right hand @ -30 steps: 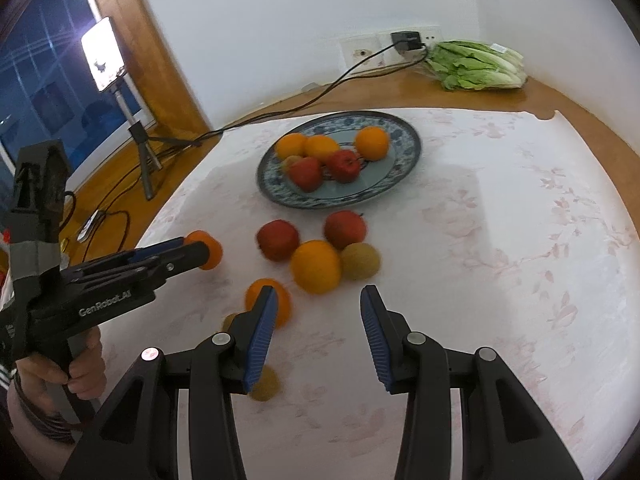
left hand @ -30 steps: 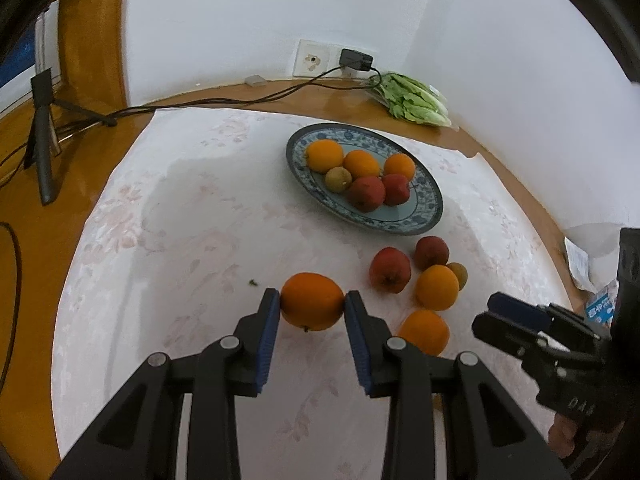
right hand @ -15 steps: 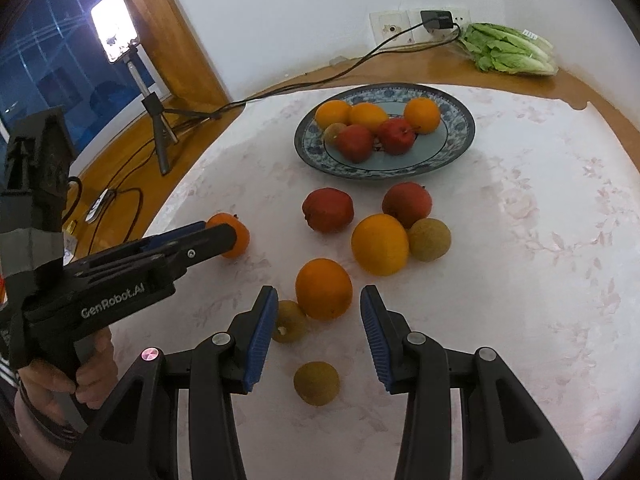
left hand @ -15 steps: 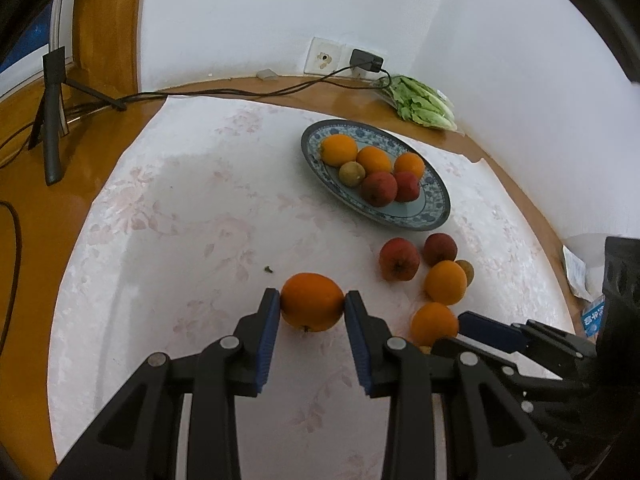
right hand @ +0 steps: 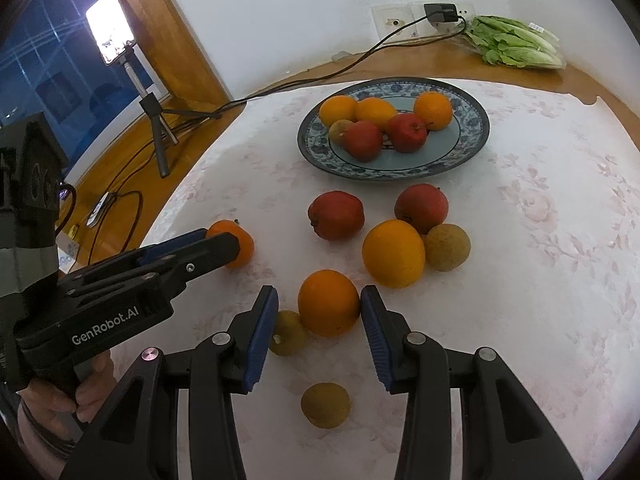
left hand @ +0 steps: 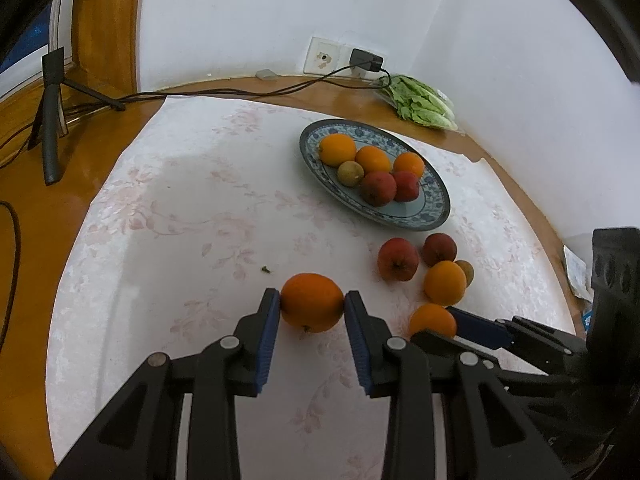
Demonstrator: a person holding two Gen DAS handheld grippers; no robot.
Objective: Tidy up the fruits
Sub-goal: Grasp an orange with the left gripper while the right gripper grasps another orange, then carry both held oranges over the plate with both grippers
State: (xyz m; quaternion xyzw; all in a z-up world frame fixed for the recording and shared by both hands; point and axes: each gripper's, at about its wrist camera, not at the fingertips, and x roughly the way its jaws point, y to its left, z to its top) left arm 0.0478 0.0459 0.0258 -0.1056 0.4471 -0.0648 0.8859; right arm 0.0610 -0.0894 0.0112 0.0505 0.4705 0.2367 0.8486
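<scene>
My left gripper [left hand: 312,306] is shut on an orange [left hand: 312,307] and holds it over the pale tablecloth; the same orange [right hand: 240,240] shows at the left gripper's tips in the right wrist view. My right gripper [right hand: 319,304] is open, its jaws on either side of another orange [right hand: 328,302] lying on the cloth. The blue patterned plate [right hand: 468,140] at the back holds three oranges, two red apples and a brown fruit. Loose on the cloth lie two red apples [right hand: 336,216], an orange [right hand: 394,252] and three small brown fruits [right hand: 447,247].
A bagged lettuce [right hand: 512,42] lies at the back by the wall socket, with a cable [right hand: 360,60] running left. A phone on a tripod [right hand: 154,120] stands at the left on the wooden surface. The round table's edge [left hand: 516,184] curves at the right.
My right gripper has moved forward and down until an orange sits between its open jaws. My left gripper still holds its orange and has shifted a little to the left.
</scene>
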